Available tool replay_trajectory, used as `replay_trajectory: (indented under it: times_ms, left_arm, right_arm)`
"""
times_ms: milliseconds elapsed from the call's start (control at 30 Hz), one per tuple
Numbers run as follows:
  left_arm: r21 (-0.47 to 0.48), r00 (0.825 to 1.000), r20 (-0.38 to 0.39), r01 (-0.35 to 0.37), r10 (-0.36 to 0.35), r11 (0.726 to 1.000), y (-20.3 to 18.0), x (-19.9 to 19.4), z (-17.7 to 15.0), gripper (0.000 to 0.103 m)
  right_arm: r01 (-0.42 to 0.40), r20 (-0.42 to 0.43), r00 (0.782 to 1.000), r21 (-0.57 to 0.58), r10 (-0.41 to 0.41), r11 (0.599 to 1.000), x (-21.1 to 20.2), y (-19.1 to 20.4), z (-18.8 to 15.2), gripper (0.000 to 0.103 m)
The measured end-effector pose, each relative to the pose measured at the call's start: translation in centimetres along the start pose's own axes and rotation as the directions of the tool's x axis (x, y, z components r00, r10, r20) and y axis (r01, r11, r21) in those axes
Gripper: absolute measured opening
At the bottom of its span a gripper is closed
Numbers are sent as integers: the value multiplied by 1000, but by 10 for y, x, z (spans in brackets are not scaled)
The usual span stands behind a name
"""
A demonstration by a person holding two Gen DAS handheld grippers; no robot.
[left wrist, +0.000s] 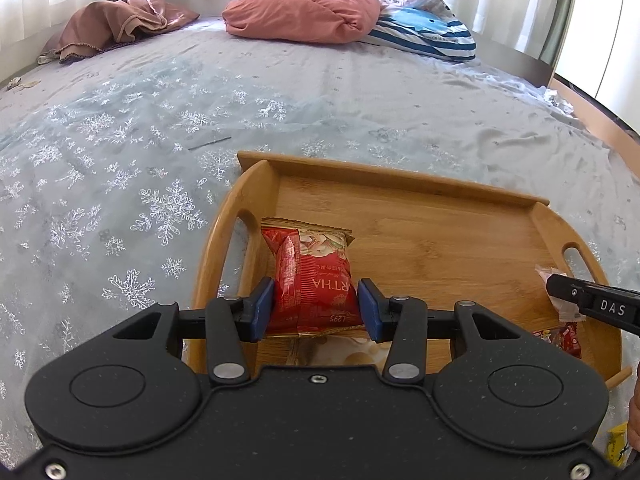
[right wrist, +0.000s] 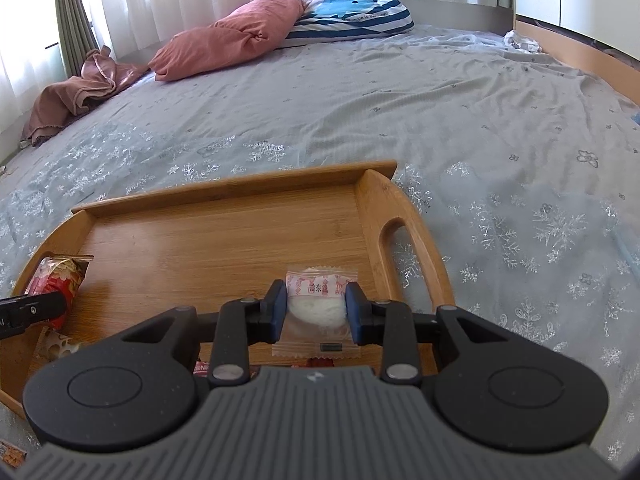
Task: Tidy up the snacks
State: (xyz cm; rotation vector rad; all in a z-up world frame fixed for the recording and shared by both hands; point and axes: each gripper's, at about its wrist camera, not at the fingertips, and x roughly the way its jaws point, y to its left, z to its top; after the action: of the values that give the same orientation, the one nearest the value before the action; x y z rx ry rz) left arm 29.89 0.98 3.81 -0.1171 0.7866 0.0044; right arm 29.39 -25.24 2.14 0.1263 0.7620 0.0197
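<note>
A wooden tray (left wrist: 420, 184) with cut-out handles lies on the bed; it also shows in the right wrist view (right wrist: 224, 188). My left gripper (left wrist: 316, 308) is shut on a red snack packet (left wrist: 316, 276) over the tray's left end; the packet shows at the left of the right wrist view (right wrist: 56, 280). My right gripper (right wrist: 316, 310) is shut on a clear packet with a white round cake (right wrist: 318, 304) over the tray's right part. Its finger (left wrist: 588, 300) enters the left wrist view from the right.
The tray rests on a grey bedsheet with snowflake print (left wrist: 120, 184). A pink pillow (left wrist: 300, 12), a blue striped pillow (left wrist: 428, 32) and a brown cloth (left wrist: 116, 24) lie at the far end. More red wrappers (left wrist: 560, 338) sit at the tray's near right.
</note>
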Motion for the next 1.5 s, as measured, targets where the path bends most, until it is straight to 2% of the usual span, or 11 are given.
replay_trajectory:
  times_ms: [667, 867, 933, 1000, 1033, 1233, 1500]
  left_arm:
    - [7, 1000, 4, -11, 11, 1000, 2, 5, -6, 45]
    - [13, 1000, 7, -18, 18, 1000, 2, 3, -6, 47]
    - [20, 1000, 8, -23, 22, 1000, 1, 1, -6, 50]
    - [31, 1000, 12, -23, 23, 999, 1, -1, -6, 56]
    - [35, 1000, 14, -24, 24, 999, 0, -2, -6, 60]
    - [29, 999, 43, 0, -1, 1000, 4, -18, -5, 78]
    - [45, 996, 83, 24, -27, 999, 8, -57, -13, 89]
  right_arm:
    - [-7, 12, 1000, -24, 7, 1000, 0, 0, -4, 37]
    - [-17, 16, 1000, -16, 17, 1000, 1, -2, -5, 43]
    - [-24, 19, 1000, -13, 24, 1000, 1, -2, -5, 48]
    - [-29, 23, 999, -7, 29, 1000, 0, -3, -6, 48]
    - [-33, 26, 999, -1, 33, 999, 0, -4, -6, 56]
    - [-65, 47, 997, 24, 64, 998, -10, -5, -6, 65]
    - [-101, 104, 990, 5, 100, 995, -46, -4, -11, 73]
